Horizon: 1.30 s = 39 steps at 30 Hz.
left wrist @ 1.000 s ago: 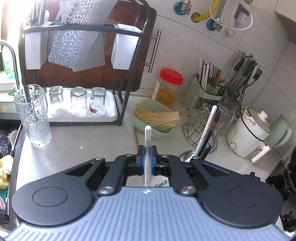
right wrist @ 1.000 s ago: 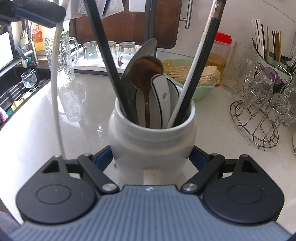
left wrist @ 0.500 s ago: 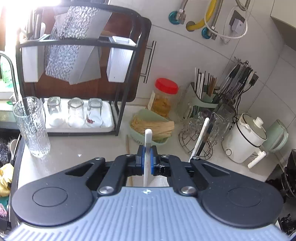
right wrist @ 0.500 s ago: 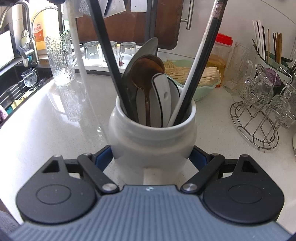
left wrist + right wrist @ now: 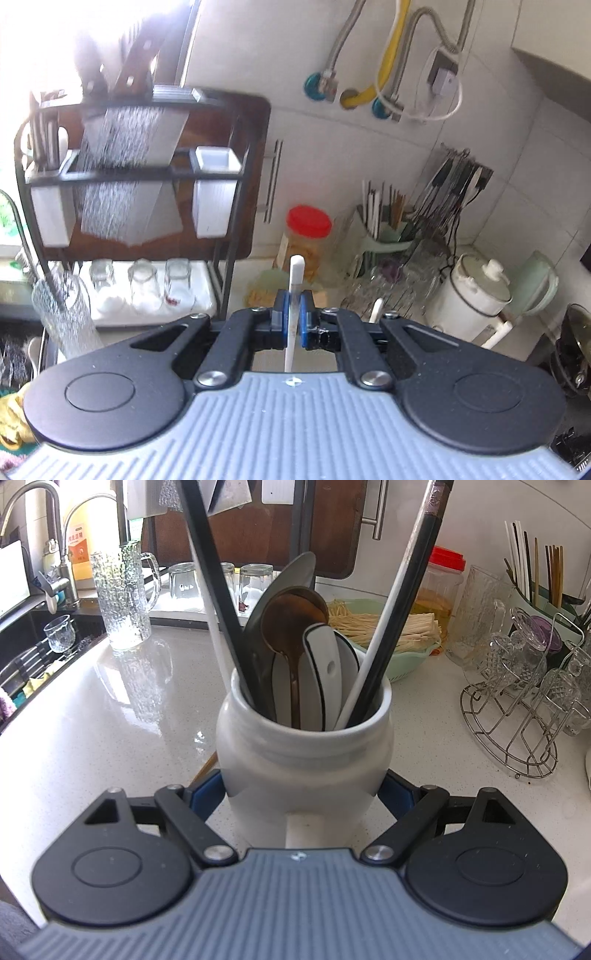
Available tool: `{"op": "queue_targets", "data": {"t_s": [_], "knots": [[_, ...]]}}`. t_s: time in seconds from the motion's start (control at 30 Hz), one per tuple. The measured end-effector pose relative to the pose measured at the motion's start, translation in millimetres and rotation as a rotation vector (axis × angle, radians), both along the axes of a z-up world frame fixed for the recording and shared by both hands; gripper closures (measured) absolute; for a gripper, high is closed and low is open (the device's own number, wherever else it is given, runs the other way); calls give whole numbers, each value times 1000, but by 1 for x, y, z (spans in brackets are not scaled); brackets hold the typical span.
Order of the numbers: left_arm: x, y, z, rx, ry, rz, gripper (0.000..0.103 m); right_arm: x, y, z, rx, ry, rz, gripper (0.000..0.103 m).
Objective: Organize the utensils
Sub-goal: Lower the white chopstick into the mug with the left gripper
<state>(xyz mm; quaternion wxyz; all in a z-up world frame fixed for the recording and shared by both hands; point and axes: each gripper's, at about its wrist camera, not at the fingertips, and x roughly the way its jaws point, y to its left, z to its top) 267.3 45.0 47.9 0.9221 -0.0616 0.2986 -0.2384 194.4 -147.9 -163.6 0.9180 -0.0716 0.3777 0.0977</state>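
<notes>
White utensil handle (image 5: pixel 293 295): slim, rod-like, clamped upright between the blue pads of the left tool (image 5: pixel 292 323). Its rounded top sticks up above the pads and its lower length runs down behind them. Working end not visible; type of utensil cannot be told. In the right wrist view a white rod (image 5: pixel 216 627) stands just behind the crock's left side, outside its rim; probably the same piece, not certain.

White ceramic crock (image 5: pixel 303 753): stands on the pale speckled worktop (image 5: pixel 110 731), grasped at its lower body by the right tool (image 5: pixel 301 794), one blue pad on each flank. Contents: a brown wooden spoon (image 5: pixel 291 624), a white spoon with dark edging (image 5: pixel 325 664), a grey spatula blade (image 5: pixel 284 587), a black handle leaning left (image 5: pixel 214 587), a black handle and a white handle leaning right together (image 5: pixel 399 609).

Surroundings:
- A thin wooden stick (image 5: pixel 205 770) lies on the worktop at the crock's left base.
- Green basket of pale dried noodles (image 5: pixel 384 627) behind the crock.
- Red-lidded jar (image 5: pixel 439 587) behind the basket.
- Wire rack holding cut-glass cups (image 5: pixel 517 716) to the right.
- Textured glass mug (image 5: pixel 122 598) to the left, near the sink (image 5: pixel 33 646).
- Black rack with upturned glasses on its tray (image 5: pixel 147 280); the left wrist view is motion-blurred.
- White rice cooker (image 5: pixel 472 299) far right in the left wrist view.
</notes>
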Motion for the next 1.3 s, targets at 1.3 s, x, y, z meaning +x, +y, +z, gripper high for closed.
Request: {"op": "queue_targets", "data": {"t_s": [1.3], "knots": [[-5,-88,24,82,-14,-229,96,-2,0,-4,-5,-18,19,12]]}}
